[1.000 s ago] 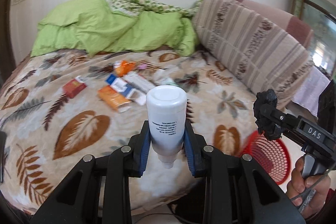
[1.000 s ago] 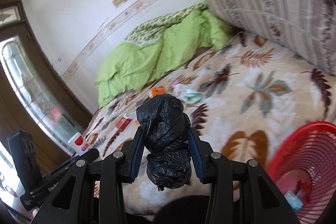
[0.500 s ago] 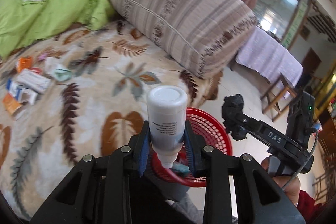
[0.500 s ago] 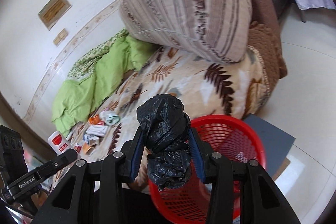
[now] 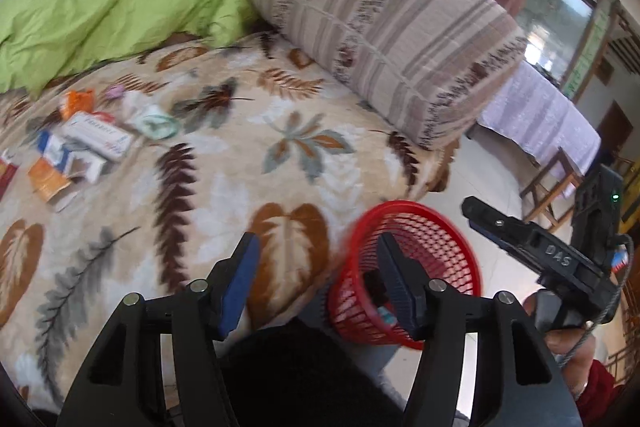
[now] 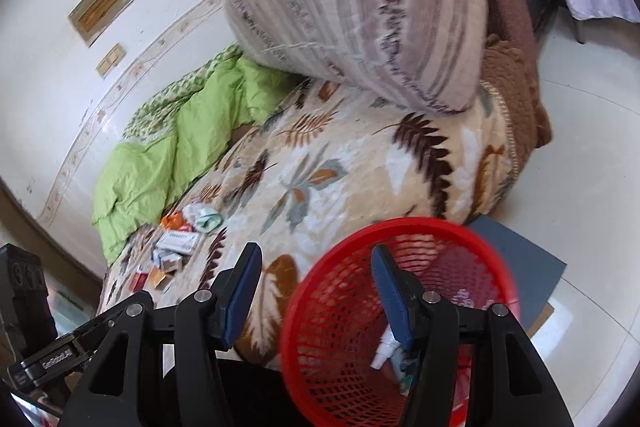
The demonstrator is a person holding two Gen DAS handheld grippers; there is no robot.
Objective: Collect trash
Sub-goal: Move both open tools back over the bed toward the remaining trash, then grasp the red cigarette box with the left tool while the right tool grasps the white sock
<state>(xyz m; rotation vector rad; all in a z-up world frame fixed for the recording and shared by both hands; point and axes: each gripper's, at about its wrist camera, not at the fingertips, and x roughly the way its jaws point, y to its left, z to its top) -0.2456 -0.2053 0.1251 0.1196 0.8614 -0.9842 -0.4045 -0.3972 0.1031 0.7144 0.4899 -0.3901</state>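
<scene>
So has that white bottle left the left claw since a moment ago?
Yes. The left gripper has just been opening, nothing between its jaws now; a white bottle lies inside the red basket.

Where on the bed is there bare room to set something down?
The blanket is bare between the litter pile and the striped bolster, and down to the red basket. It is crowded at the pile, below the green duvet.
</scene>
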